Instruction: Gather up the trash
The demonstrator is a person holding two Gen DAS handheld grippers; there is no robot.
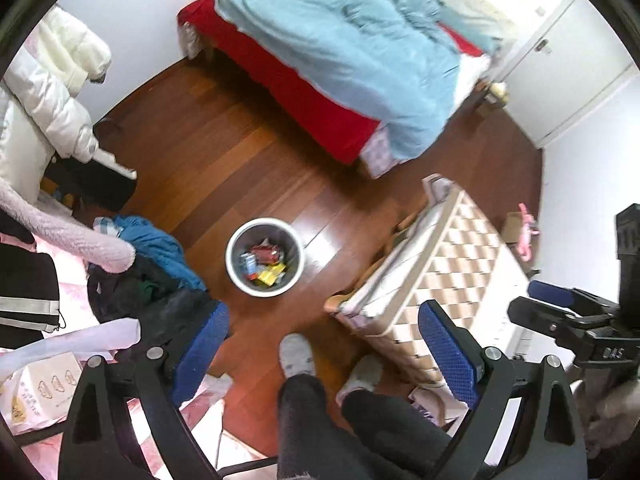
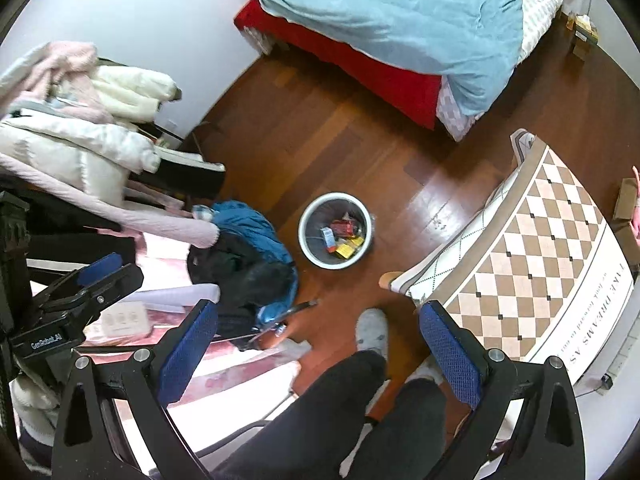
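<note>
A round white trash bin (image 1: 236, 240) (image 2: 307, 224) stands on the wooden floor in the middle of the room. Several colourful wrappers and packets (image 1: 264, 264) (image 2: 344, 236) lie inside it. My left gripper (image 1: 324, 344) hangs high above the floor, open, with nothing between its blue pads (image 1: 450, 348). My right gripper (image 2: 320, 344) is also open and empty, well above and short of the bin. In the left wrist view the right gripper (image 1: 560, 308) shows at the right edge. In the right wrist view the left gripper (image 2: 92, 280) shows at the left edge.
A bed with a blue duvet (image 1: 340, 48) (image 2: 400, 16) and red sheet fills the far side. Piled clothes and jackets (image 1: 152, 264) (image 2: 244, 248) crowd the left. A chequered cushion (image 1: 452, 264) (image 2: 532, 260) sits right. A person's legs and socked feet (image 1: 296, 356) (image 2: 372, 332) stand below.
</note>
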